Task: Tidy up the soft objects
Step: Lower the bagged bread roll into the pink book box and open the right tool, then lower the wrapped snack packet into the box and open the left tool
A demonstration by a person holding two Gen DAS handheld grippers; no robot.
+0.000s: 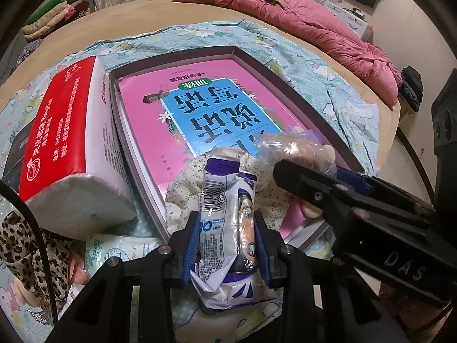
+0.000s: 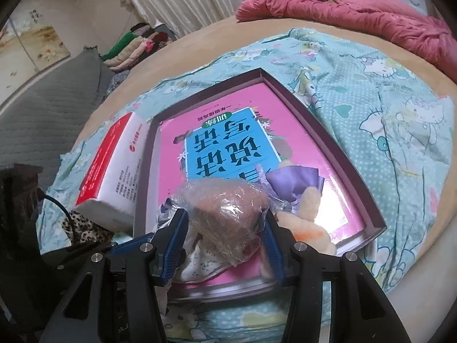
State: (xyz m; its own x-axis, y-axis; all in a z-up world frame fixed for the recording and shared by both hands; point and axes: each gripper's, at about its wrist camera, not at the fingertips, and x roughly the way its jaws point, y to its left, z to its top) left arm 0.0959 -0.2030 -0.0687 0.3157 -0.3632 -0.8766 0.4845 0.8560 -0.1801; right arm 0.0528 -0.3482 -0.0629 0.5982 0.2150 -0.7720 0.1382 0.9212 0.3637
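A crumpled white-and-purple snack packet [image 1: 228,228] sits pinched between the left gripper [image 1: 227,243] jaws at the tray's [image 1: 257,57] near edge. The right gripper [image 2: 225,245] clamps a clear-wrapped brownish bun [image 2: 228,214] over the pink book [image 2: 228,143], beside floral cloth [image 1: 182,191].
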